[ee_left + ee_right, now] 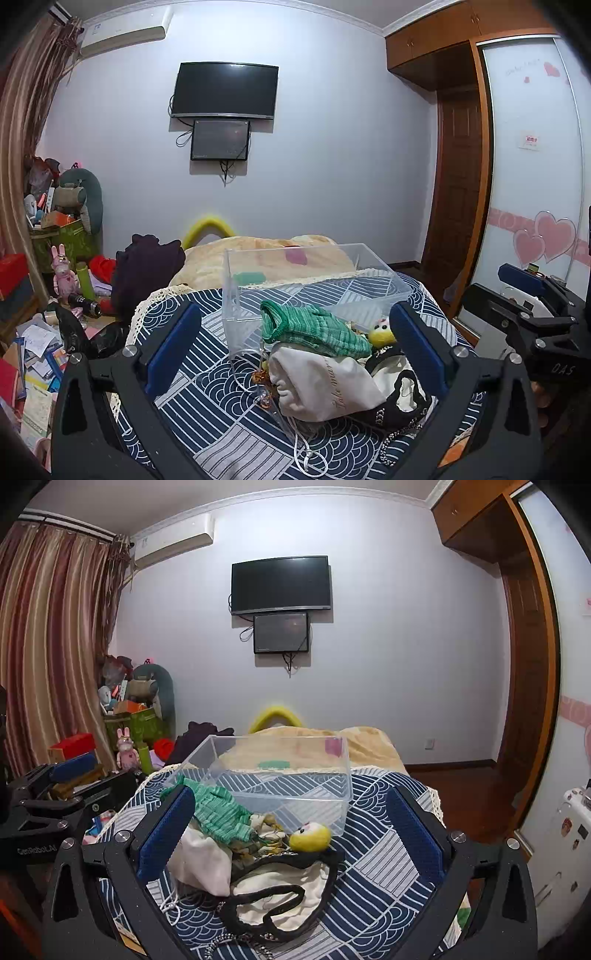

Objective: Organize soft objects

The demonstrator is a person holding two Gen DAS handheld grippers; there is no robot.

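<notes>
Your left gripper [293, 345] with jaws spread wide, holding nothing, your right gripper [291, 827] likewise spread, pile of soft objects [332, 365] at lower centre on the patterned bed cover [207, 402], touching the clear plastic box [310, 280] behind it.

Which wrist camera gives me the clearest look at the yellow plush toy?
The right wrist view. There the yellow plush toy lies in the open against the clear plastic box, face and body showing. In the left wrist view, the toy is mostly hidden behind the green knitted item and the left gripper's right finger.
</notes>
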